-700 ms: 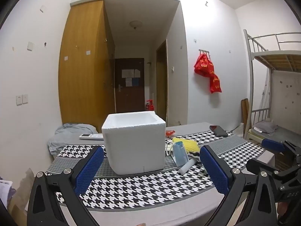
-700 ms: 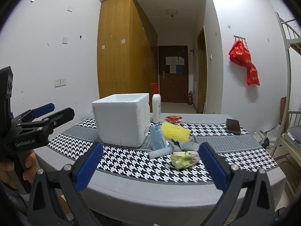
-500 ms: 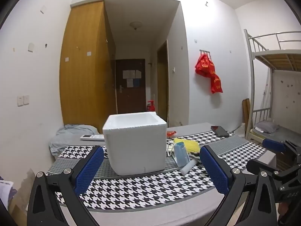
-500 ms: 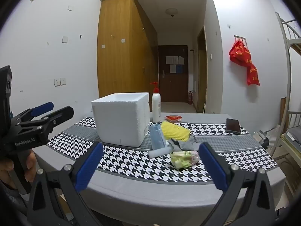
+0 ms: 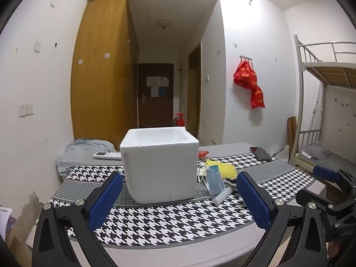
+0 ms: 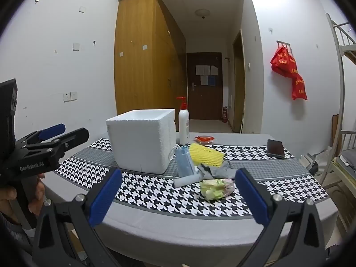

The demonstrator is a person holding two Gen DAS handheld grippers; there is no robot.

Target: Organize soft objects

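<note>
**Both grippers wide apart, short of the worktop's near edge**

Your left gripper (image 5: 178, 200) hangs off the near edge of the worktop (image 6: 200, 229) with its blue pads spread wide and nothing between them. Ahead of it, toward the left half of the houndstooth cloth (image 6: 155, 191), the white foam box (image 6: 142, 140) stands upright with its top open. A pump bottle (image 6: 184, 124) stands just behind the box's right corner. Just right of the box lie the soft things in a loose cluster: a blue face mask pack (image 6: 184, 163), a yellow foam net (image 6: 205, 154), a grey sock (image 6: 217, 170), a white roll (image 6: 186, 179) and, nearest the front edge, a clear bag of green-and-white pieces (image 6: 217, 189). A dark phone (image 6: 275, 148) lies well apart near the far right edge. Your right gripper (image 6: 176, 200) is likewise spread open and empty, facing that cluster.
</note>
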